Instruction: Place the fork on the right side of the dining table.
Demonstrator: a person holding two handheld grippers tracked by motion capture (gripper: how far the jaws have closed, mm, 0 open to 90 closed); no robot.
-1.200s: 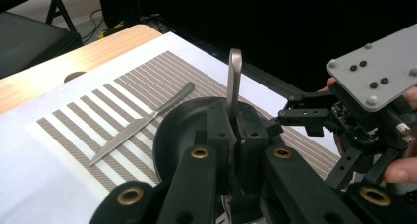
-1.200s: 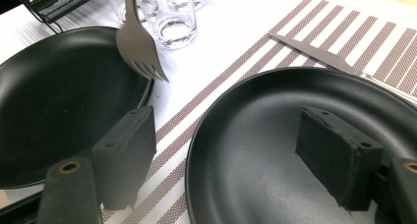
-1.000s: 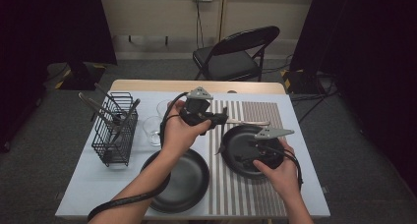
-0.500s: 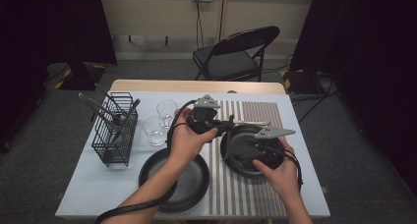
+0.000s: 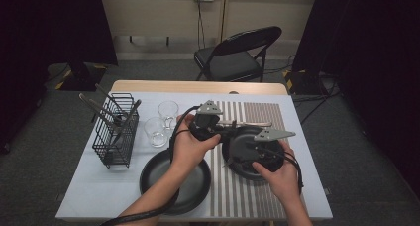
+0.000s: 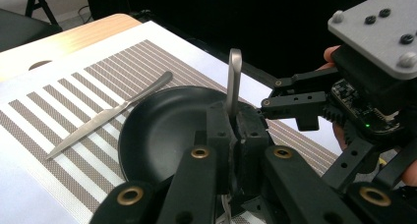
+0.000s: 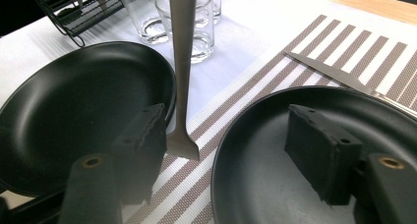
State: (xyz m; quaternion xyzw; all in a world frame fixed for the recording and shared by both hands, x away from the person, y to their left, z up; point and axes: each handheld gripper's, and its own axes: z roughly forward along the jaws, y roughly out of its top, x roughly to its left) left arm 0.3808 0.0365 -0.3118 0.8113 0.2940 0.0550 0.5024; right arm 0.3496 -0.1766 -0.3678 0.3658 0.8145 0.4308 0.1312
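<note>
No readable text, label or number anywhere.

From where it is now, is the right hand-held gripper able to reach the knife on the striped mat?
Probably yes. The right hand-held gripper is open over the right plate, and the knife lies bare on the mat just beyond the plate. Only the left hand-held gripper, shut on a fork, is close beside that path.

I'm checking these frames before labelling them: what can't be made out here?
- Thin metal utensil in the shut left gripper: left gripper view, working end hidden behind the jaws.
- Same utensil, right gripper view: upper part cut off by the top edge.
- Utensils in the black wire basket: high view, too small to identify.
</note>
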